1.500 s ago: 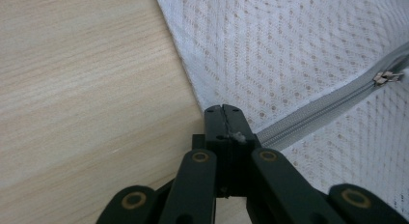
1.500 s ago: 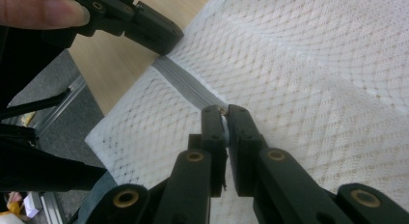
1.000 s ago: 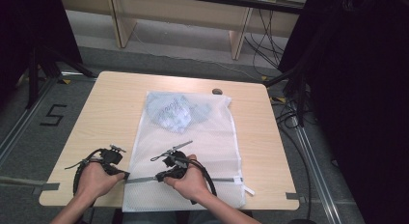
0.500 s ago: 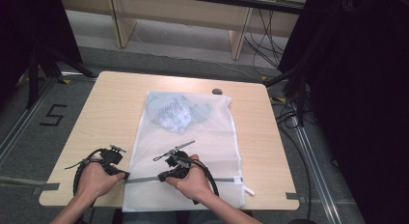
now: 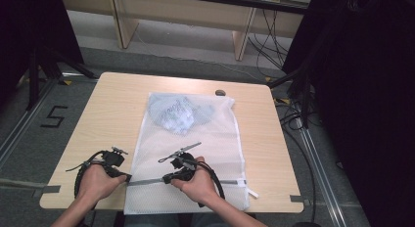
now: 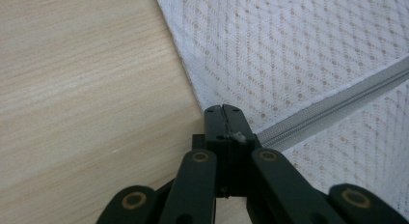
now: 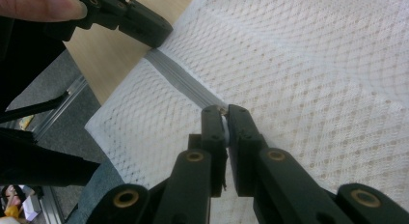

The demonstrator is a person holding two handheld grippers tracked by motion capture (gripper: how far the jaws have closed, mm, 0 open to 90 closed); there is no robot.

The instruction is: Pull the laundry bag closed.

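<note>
So the person is working on a white mesh laundry bag [image 5: 195,153] that's lying flat down the middle of the wooden table [image 5: 112,104], its open end hanging over the near edge, with some bluish clothing [image 5: 177,112] bunched up inside at the far end. The left gripper [image 5: 128,178] is pinching the bag's edge right where the grey zipper [image 5: 147,181] starts, jaws fully closed on the fabric. The right gripper [image 5: 166,178] is clamped tight on what looks like the zipper pull [image 7: 223,123], a little way along the track. Looks like the zipping-up step is just getting going. The next move is probably dragging the pull toward the table's right edge while the left side is anchoring the bag so the mesh isn't bunching. Around the table there's grey floor, cables trailing on the right and black curtains on both sides.
</note>
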